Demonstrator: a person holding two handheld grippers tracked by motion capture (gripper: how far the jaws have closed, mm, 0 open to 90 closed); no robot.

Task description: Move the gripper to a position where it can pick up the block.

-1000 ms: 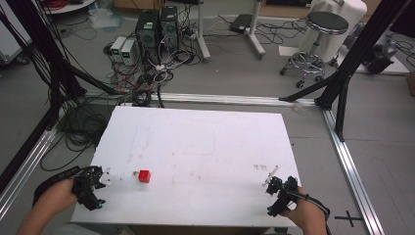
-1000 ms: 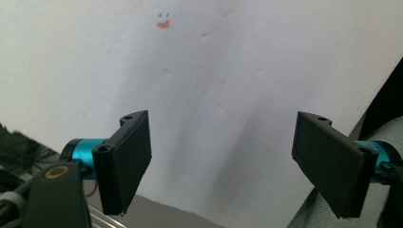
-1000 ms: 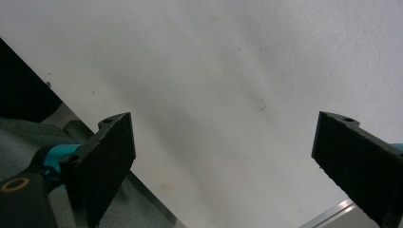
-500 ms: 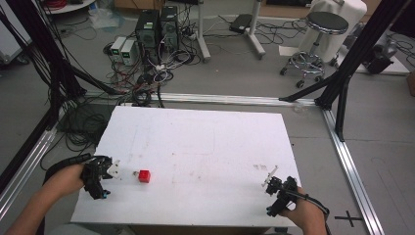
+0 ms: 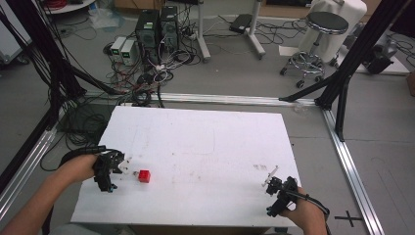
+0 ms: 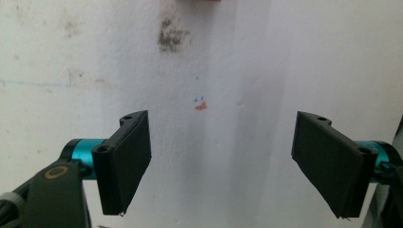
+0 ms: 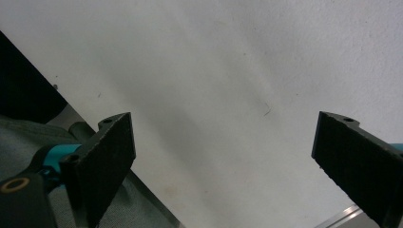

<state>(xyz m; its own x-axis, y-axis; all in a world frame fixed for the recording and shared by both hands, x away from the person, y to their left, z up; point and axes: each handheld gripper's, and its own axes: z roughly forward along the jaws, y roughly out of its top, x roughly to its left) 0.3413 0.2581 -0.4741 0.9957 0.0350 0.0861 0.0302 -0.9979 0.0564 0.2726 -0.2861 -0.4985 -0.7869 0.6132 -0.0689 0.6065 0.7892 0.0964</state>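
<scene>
A small red cube [image 5: 144, 176] lies on the white table [image 5: 205, 147] near its left front. My left gripper [image 5: 126, 165] stands open just left of the cube, jaws pointing at it. In the left gripper view the jaws are wide apart over bare table [image 6: 228, 71], and the cube's red edge [image 6: 199, 1] peeks in at the top. At the table's right front corner my right gripper [image 5: 270, 177] is open with nothing between its jaws. The right gripper view looks past its spread jaws at the white table [image 7: 228, 71] and its edge.
The floor behind the table holds computer towers [image 5: 157, 24], tangled cables [image 5: 147, 73] and a stool [image 5: 320, 29]. Black frame posts [image 5: 350, 63] stand at the right, and aluminium rails [image 5: 352, 166] run along the table's sides. A faint orange mark [image 6: 201, 107] dots the tabletop.
My left gripper has moved forward and right across the table, closing in on the red cube. The right gripper has stayed put.
</scene>
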